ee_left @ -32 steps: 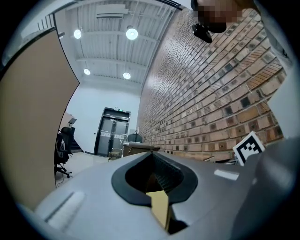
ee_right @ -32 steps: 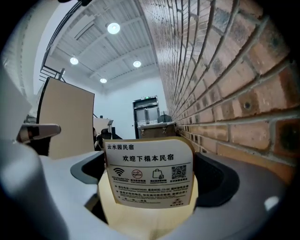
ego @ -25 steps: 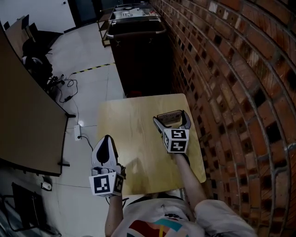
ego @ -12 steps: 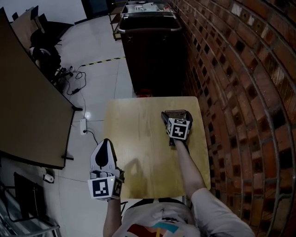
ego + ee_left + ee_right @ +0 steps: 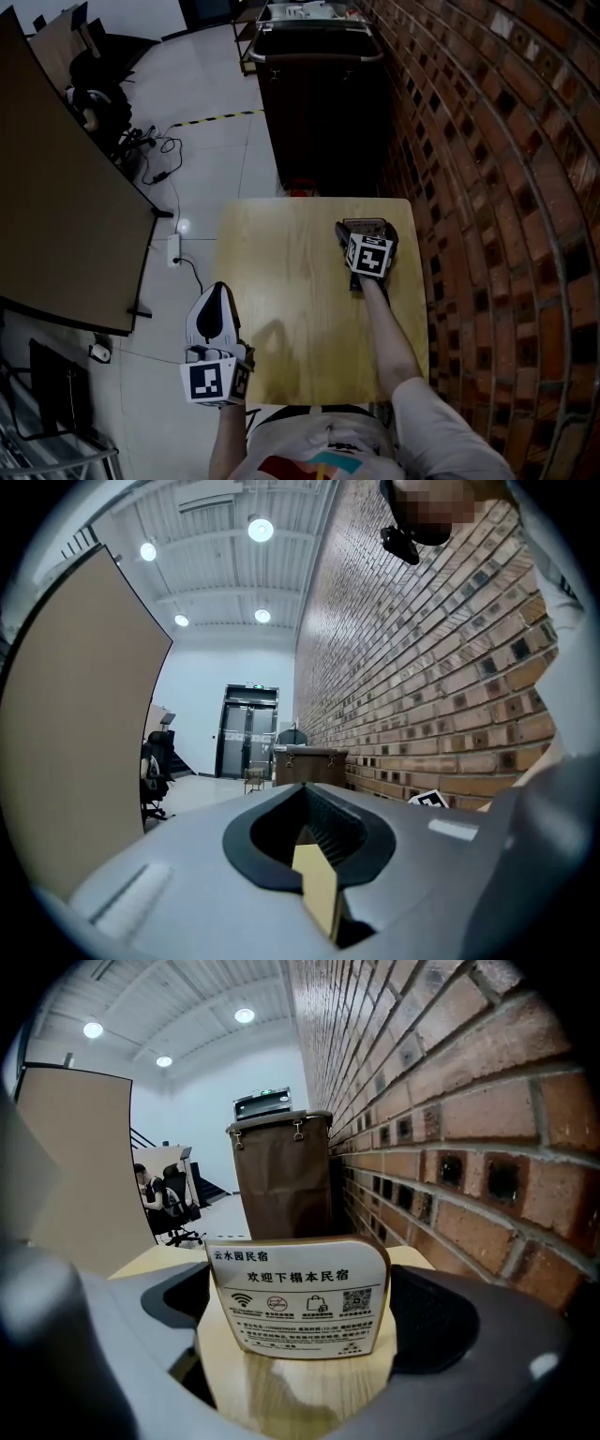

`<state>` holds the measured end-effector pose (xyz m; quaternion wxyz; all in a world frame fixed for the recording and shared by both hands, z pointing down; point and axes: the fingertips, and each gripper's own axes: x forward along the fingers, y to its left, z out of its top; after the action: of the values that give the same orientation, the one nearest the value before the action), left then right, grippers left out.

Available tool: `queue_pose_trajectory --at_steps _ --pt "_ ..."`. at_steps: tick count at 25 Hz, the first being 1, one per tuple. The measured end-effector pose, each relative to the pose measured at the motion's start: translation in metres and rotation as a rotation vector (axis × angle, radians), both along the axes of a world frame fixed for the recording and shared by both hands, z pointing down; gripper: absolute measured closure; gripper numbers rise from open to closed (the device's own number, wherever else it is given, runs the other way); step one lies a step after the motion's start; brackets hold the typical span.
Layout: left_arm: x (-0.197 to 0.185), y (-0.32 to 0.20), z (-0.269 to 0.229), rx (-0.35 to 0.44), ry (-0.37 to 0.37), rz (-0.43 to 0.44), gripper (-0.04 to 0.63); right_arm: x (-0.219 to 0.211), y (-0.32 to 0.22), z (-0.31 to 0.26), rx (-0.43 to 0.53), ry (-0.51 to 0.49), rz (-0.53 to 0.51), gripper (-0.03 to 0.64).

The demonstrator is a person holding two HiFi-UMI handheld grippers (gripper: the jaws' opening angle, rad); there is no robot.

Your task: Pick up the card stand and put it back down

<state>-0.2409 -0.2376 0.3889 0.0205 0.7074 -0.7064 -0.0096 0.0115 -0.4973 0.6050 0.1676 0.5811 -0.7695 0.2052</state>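
Card stand (image 5: 298,1297) stands upright near the table's (image 5: 281,281) far right corner; right gripper (image 5: 365,231) brackets it, jaws spread, seemingly ready to pinch; left gripper (image 5: 216,292) hangs beside the table, jaws pressed together, unneeded.

A brick wall (image 5: 487,187) runs along the right; pale floor (image 5: 206,141) left, a dark cart (image 5: 323,103) beyond the wooden bench (image 5: 291,319).

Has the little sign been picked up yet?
Not yet. Done: the right gripper has its open jaws on either side of the card stand. In hand: the grasp, not yet closed; the stand rests on the table. Left: lift it, then put it back down. The left gripper is shut, idle.
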Motion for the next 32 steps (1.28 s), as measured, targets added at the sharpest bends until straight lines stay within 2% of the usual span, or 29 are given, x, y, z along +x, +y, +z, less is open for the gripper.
queue_pose_trajectory --at_steps 4,9,15,16,20,23,24,30,32 --pt "0.001 0.0 0.0 0.003 0.0 -0.002 0.591 0.0 -0.002 0.0 -0.004 0.001 -0.009 0.044" --pt "0.001 0.0 -0.003 0.011 -0.001 -0.012 0.591 0.001 -0.003 -0.006 0.0 -0.046 -0.014 0.044" --pt "0.009 0.004 -0.002 0.01 0.005 0.005 0.591 0.01 0.003 -0.028 0.044 -0.084 0.007 0.044" --pt "0.01 0.005 -0.002 0.012 0.007 0.007 0.591 0.012 0.007 -0.033 0.052 -0.097 0.004 0.063" --pt "0.016 0.009 -0.003 0.02 0.013 0.019 0.591 0.025 0.033 -0.072 0.154 -0.137 0.016 0.406" --pt "0.024 0.009 -0.008 0.037 0.02 0.033 0.591 0.036 0.057 -0.116 0.267 -0.165 0.016 0.598" --pt "0.027 0.01 -0.011 0.046 0.02 0.04 0.591 0.037 0.068 -0.134 0.307 -0.177 0.0 0.617" --pt "0.05 0.02 -0.037 0.118 0.018 0.084 0.591 0.036 0.168 -0.25 0.559 -0.294 -0.124 0.617" --pt "0.062 0.025 -0.044 0.143 0.016 0.114 0.591 0.034 0.206 -0.278 0.627 -0.298 -0.175 0.617"
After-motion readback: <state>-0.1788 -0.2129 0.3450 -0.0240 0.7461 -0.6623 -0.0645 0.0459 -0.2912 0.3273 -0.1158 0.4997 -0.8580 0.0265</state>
